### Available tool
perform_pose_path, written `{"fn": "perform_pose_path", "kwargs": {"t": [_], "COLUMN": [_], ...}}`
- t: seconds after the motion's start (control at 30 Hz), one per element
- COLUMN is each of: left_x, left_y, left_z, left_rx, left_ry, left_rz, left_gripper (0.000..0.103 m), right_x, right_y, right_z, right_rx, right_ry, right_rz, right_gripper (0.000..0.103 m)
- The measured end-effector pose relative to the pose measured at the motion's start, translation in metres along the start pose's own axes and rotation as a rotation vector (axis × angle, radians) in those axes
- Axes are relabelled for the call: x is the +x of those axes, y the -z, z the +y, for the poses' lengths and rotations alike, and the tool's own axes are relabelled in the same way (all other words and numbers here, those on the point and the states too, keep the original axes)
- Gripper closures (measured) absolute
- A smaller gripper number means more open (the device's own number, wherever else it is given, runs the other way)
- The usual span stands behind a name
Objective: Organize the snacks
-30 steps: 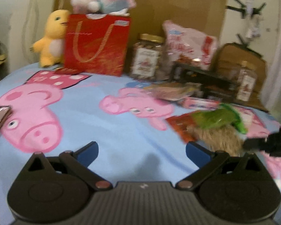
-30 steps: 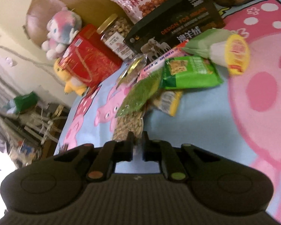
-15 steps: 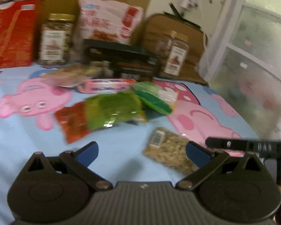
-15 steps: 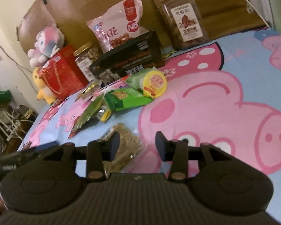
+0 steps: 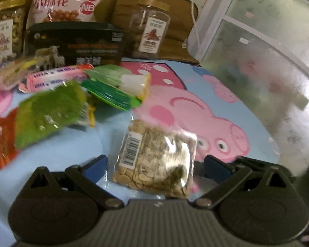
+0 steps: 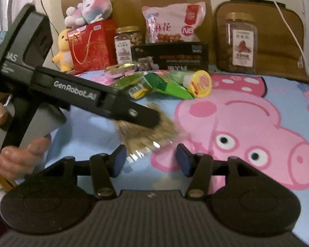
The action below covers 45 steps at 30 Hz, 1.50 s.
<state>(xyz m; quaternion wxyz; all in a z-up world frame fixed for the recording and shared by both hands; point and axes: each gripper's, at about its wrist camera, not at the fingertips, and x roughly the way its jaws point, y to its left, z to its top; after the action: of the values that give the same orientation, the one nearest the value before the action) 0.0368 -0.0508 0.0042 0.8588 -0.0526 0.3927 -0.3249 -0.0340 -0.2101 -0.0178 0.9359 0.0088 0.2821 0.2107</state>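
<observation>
Seeds pkt (image 5: 154, 156) is lying flat on the blue pig-print sheet (image 5: 195, 111), right between the spread blue pads of the left tool (image 5: 155, 164), which is standing wide w/ nothing gripped, pads not pressing on the bag. Right tool (image 6: 150, 160) is sitting just behind the same pkt (image 6: 148, 131) in its own view, jaws opening, about halfway, nothing between them, so the pkt looks just set down and freed. Step in hand, I'd say: left tool is lining up to take the seeds pkt over, well apart from the loose pile up-sheet. Next move probably calls for dropping the pads low onto the sheet and closing on the crinkly bag's edges w/o skidding it; thin film could slip. The pile itself: green pouch (image 5: 49, 111) over a red one, a pink wrapped bar (image 5: 55, 78), and a yellow-capped tube (image 6: 197, 81) are bunching near the black box (image 6: 171, 55). Writing-wise, "GenRobot.AI" is showing white on the left tool's arm (image 6: 76, 91) in the right view; the big pink bag (image 6: 173, 24) is carrying an "NB" badge plus Chinese characters; a barcode is showing on the seeds pkt; jar labels (image 6: 242, 47) are too blurred to read. A person's hand (image 6: 16, 154) is gripping the left tool's handle.
</observation>
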Motion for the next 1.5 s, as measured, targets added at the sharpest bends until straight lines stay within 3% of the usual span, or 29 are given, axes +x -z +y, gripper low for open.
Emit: {"fn": "perform_pose_path", "kwargs": {"t": [0.07,0.13,0.2,0.27,0.53,0.8,1.07,1.3,1.43,1.5], "left_x": [-0.003,-0.006,-0.009,-0.011,-0.044,-0.058,-0.033,0.020,0.036,0.037], "left_y": [0.002,0.002,0.000,-0.004,-0.033,-0.093,-0.169,-0.206,-0.209,-0.208], "left_z": [0.001,0.005,0.011,0.016,0.025,0.048,0.084,0.127,0.137,0.135], "left_rx": [-0.021,-0.048,-0.075,-0.101,-0.139,-0.136,-0.136,-0.186,-0.196,-0.176], "left_ry": [0.001,-0.010,-0.030,-0.027,-0.029,-0.051,-0.148,-0.234,-0.259,-0.274], "left_rz": [-0.009,-0.020,-0.025,-0.024,-0.133,-0.228,-0.283,-0.250,-0.254,-0.262], "left_gripper": [0.007,0.023,0.041,0.048,0.047,0.038,0.038,0.038,0.022,0.016], "right_x": [0.001,0.000,-0.002,-0.005,-0.009,0.013,0.081,0.158,0.179,0.177], "right_y": [0.003,0.005,0.005,0.002,-0.037,-0.091,-0.147,-0.184,-0.186,-0.185], "right_z": [0.005,0.004,0.004,0.002,0.003,-0.011,-0.039,-0.069,-0.075,-0.084], "right_rx": [-0.036,-0.034,-0.032,-0.040,-0.048,-0.028,0.006,0.053,0.048,0.067], "right_ry": [0.030,0.040,0.069,0.087,0.006,-0.095,-0.131,-0.140,-0.065,-0.042], "right_rz": [-0.016,-0.036,-0.058,-0.074,-0.157,-0.220,-0.245,-0.158,-0.119,-0.127], "right_gripper": [0.045,0.046,0.053,0.062,0.064,0.067,0.068,0.067,0.054,0.053]}}
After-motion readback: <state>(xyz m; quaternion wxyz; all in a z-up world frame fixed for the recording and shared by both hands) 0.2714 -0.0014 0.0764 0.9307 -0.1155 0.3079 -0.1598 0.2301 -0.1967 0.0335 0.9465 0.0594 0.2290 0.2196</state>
